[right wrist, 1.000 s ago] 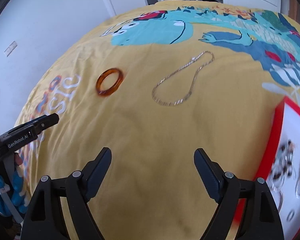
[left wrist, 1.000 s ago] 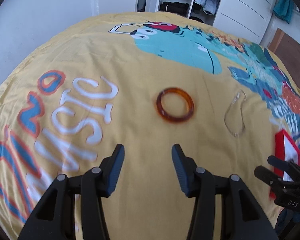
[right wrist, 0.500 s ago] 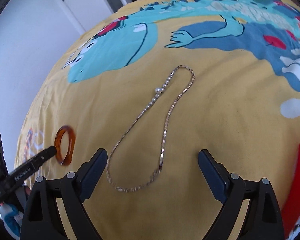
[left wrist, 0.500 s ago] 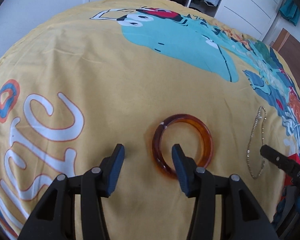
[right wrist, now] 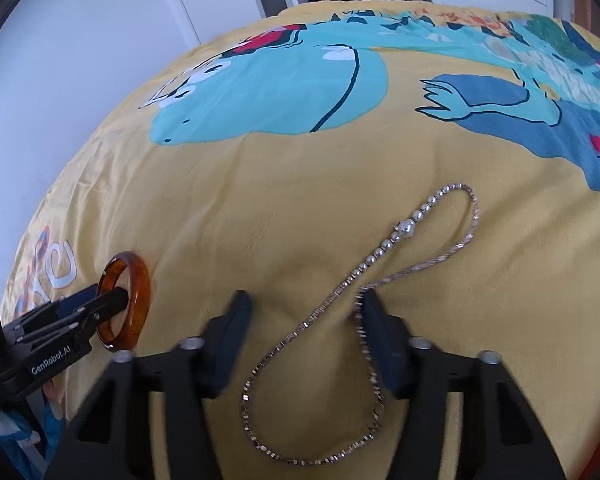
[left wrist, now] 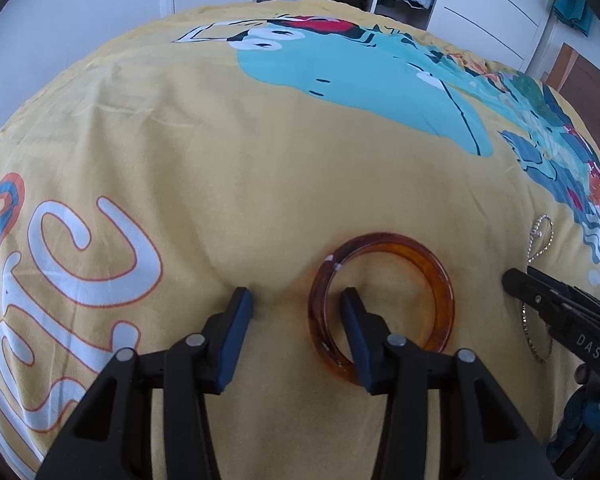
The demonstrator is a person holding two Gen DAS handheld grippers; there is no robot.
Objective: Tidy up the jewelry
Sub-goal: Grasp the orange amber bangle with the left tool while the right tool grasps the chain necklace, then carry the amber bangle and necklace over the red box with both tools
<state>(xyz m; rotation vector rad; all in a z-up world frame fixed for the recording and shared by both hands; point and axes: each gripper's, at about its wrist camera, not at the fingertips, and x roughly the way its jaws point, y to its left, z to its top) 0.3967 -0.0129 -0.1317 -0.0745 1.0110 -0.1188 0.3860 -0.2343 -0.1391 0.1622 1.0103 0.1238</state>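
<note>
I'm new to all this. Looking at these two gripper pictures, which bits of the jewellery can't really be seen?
- Amber translucent bangle, left wrist view: its near-left rim is hidden behind the left gripper's right finger.
- Thin silver chain necklace with pearls, right wrist view: one strand passes behind the right gripper's right finger.
- Same necklace, left wrist view: mostly covered by the right gripper; links too small.

left wrist: close, facing bedspread (left wrist: 260, 168) | right wrist: same | shared: bangle (left wrist: 380, 308)
</note>
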